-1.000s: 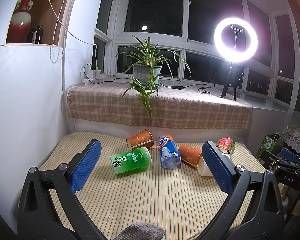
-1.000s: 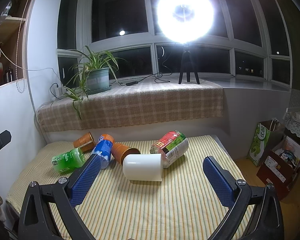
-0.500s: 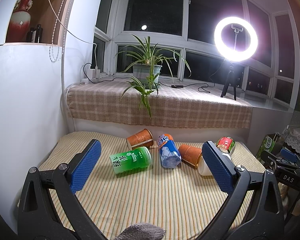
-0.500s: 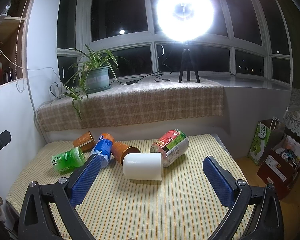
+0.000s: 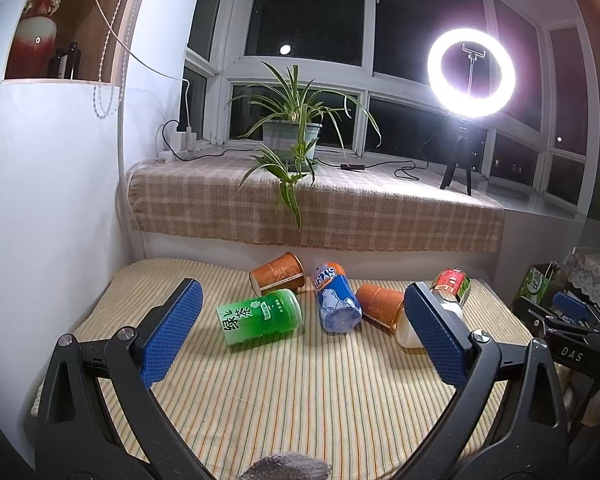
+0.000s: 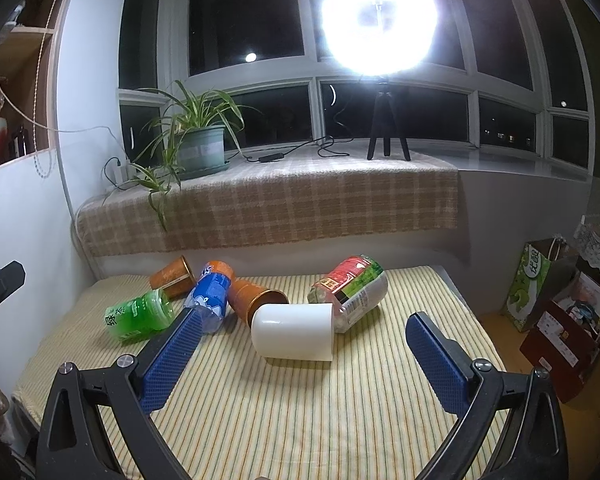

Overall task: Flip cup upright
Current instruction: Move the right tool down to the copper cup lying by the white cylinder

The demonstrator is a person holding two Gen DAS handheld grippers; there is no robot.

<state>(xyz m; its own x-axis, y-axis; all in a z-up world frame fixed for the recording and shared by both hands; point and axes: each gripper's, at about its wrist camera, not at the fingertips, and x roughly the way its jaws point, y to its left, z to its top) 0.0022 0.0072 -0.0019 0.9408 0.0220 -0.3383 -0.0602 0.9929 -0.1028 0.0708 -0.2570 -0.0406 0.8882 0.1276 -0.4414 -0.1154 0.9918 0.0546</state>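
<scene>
Several cups lie on their sides on the striped table [image 6: 340, 420]. A white cup [image 6: 294, 331] lies nearest my right gripper [image 6: 302, 346], which is open and empty just short of it. Behind it lie a red-and-green cup [image 6: 352, 290], an orange cup [image 6: 254, 298], a blue cup [image 6: 212, 292], a green cup [image 6: 138, 314] and another orange cup [image 6: 172, 276]. My left gripper [image 5: 300, 334] is open and empty, in front of the green cup [image 5: 260, 316] and the blue cup [image 5: 336, 300]. The white cup [image 5: 406, 332] is partly hidden by its right finger.
A checked-cloth ledge [image 5: 312, 208] behind the table holds a potted plant [image 5: 292, 132] and a ring light on a tripod [image 5: 470, 76]. A white wall [image 5: 40, 200] stands at the left. Bags and boxes [image 6: 556, 304] sit beyond the table's right edge.
</scene>
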